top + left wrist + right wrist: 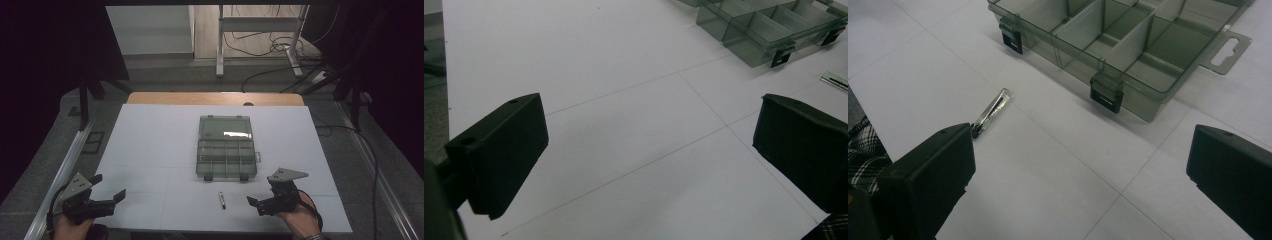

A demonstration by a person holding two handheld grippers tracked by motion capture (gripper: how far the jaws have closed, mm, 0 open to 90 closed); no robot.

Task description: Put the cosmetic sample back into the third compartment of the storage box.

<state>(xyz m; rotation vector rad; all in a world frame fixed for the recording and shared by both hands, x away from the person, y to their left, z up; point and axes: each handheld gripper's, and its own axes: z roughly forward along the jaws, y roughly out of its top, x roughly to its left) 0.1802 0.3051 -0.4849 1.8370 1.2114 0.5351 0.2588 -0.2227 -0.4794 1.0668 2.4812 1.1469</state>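
- Table [150, 150]: a white board marked with faint grid lines, carrying all the work items; both of the person's hands enter at its near edge.
- Compartment box [226, 147]: clear, smoke-tinted plastic, lid laid back flat on the far side, divided tray facing up and apparently empty. It sits at mid-table, its two black latches [1106, 95] on the near rim. The right gripper view confirms the dividers and a hang tab at one end.
- Left gripper [111, 189]: held low at the near left corner, well apart from the box. Jaws stand wide, nothing between them; bare board lies ahead in its own view.
- Right gripper [254, 202]: held at the near right, jaws likewise spread and empty.
- Small pen-like item [221, 200]: slim, dark-tipped, lying flat just in front of the box and near the right gripper, to that gripper's left. It touches neither.
- Assessment: the approach stage; nothing has been grasped. The right gripper appears best placed to take the item.
- Next move, as judged: swing the right gripper over the item, line the jaws across its narrow width, lower to the board and close. The low profile leaves little margin.
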